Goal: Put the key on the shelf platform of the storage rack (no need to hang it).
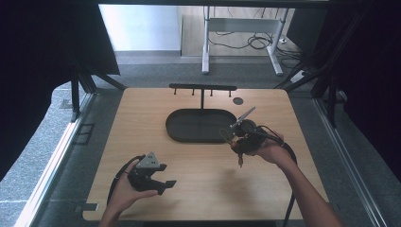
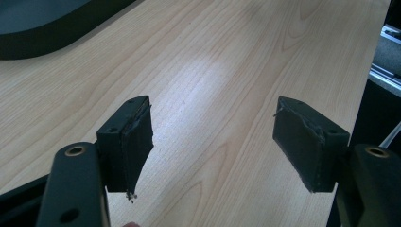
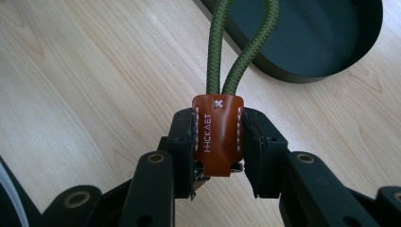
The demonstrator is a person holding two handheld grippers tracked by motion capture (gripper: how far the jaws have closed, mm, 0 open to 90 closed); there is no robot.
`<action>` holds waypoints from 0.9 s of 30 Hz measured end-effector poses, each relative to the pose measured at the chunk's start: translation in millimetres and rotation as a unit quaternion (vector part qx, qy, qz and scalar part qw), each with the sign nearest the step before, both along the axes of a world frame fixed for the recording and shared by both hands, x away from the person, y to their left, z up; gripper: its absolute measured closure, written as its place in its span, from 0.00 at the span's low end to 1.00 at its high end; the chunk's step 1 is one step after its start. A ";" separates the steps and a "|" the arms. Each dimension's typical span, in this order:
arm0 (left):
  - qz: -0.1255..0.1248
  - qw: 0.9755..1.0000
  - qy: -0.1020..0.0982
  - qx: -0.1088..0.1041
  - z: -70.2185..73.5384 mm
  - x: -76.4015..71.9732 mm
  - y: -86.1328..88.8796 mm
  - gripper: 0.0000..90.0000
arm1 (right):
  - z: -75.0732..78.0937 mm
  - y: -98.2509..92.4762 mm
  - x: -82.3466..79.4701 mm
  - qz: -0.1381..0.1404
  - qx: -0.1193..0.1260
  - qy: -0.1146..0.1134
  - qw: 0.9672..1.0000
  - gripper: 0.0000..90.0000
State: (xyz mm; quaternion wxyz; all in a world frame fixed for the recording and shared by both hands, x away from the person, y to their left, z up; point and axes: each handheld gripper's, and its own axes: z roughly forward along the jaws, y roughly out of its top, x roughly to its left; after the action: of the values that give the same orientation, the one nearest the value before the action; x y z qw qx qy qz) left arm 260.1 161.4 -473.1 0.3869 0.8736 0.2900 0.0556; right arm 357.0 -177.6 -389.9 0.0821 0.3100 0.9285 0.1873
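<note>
High view first, going left to right: the left gripper (image 1: 166, 184) sits low over the near left part of the wooden table (image 1: 142, 118), held in the person's left hand (image 1: 126, 194), with the grey three-cornered plate (image 1: 149, 161) on top. Its jaws are spread wide with nothing between them. Left gripper view backs that up: two black pads (image 2: 135, 142) well apart, just bare wood grain between them, and a bit of the dark tray's edge (image 2: 42, 38) up in the top left corner.

Moving toward the middle, there's a dark oval tray (image 1: 201, 125) on the far half of the table, and right behind it a black rack with small pegs (image 1: 202, 88). A little dark round mark (image 1: 238, 100) sits on the wood off to the right of the rack.

Right side: the right gripper (image 1: 240, 150) is up off the table, just beside the tray's right end, held in the person's right hand (image 1: 267, 150). Right gripper view shows what it's got: jaws pinched narrow on a brown leather tab (image 3: 217, 135) with white stitching and some stamped lettering. A loop of green braided cord (image 3: 236, 47) comes out of the top of the tab and runs off past the frame edge, over the tray's rim (image 3: 302, 75). A bit of metal (image 3: 201, 176) peeks out under the tab, can't tell what exactly. In the high view the keychain thing hangs from the gripper with a small piece dangling (image 1: 240, 162) below.
</note>
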 end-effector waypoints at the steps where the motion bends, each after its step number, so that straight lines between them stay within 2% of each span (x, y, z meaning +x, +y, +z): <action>1: 0.000 1.000 0.000 0.000 -0.1 0.0 -0.2 0.33 | -0.1 -0.1 0.9 0.001 0.000 0.000 1.000 0.74; 13: -0.002 1.000 0.001 0.002 -1.3 0.2 -1.9 0.33 | 1.1 2.1 14.5 -0.001 -0.003 -0.003 1.000 0.74; 27: -0.003 1.000 0.005 0.006 -4.1 1.6 -2.3 0.33 | -7.3 6.3 30.6 0.007 -0.006 0.004 1.000 0.74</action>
State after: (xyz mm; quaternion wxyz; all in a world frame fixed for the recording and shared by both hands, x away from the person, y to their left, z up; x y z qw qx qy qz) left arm 261.7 159.2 -477.3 0.3807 0.8770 0.2886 0.0517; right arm 387.6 -171.2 -397.3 0.0785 0.3035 0.9321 0.1814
